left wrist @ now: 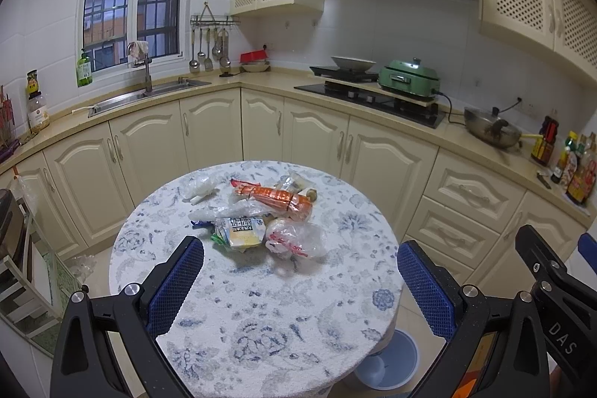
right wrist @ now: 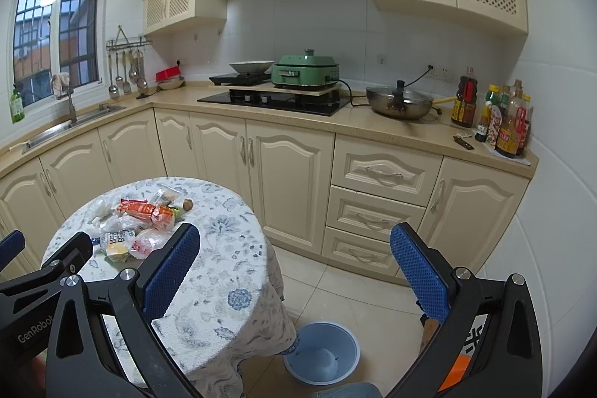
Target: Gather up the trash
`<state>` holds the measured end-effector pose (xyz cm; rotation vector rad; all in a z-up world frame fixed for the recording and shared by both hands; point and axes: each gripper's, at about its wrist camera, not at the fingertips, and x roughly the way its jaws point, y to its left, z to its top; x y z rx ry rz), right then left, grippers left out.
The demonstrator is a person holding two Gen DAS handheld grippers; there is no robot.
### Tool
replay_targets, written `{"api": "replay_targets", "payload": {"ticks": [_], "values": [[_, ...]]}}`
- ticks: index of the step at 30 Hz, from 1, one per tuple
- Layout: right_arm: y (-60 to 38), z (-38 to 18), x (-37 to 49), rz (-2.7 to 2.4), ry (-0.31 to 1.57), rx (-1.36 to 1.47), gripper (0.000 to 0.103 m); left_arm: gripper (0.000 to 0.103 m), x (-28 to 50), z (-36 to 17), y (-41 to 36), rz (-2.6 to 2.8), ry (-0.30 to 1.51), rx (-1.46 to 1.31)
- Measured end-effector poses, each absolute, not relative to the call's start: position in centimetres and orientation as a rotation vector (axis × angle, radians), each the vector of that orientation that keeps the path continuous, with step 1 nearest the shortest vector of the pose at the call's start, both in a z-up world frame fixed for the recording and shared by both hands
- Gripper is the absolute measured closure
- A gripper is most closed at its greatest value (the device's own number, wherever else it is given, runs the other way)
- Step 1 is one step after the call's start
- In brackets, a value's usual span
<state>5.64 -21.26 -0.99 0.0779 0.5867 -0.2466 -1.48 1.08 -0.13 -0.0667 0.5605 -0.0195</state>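
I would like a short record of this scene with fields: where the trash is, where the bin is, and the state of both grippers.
trash: pile of wrappers and plastic bags on the round table, toward its far side
largest piece: orange wrapper
bin: blue bin on the floor beside the table
left gripper: open, holding nothing, above the table
right gripper: open, holding nothing
progress: nothing picked up yet

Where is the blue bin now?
The blue bin stands on the floor tiles beside the round table, at the bottom centre of the right wrist view, between the open fingers.
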Motion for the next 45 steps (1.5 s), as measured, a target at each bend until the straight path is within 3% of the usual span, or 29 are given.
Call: {"api": "replay_targets", "payload": {"ticks": [29,45], "values": [[-21.0,-1.8,6.2,-0.24,0.62,0.075,0.0,0.001,-0.6,-0.8,1.3,-0.023,0.584,-0.066],[-19.3,-5.0,8.7,-0.246,0.752,0.09,0.0,0.001,4.4,-3.6,2.9,-0.038,0.772,-0.031]]}}
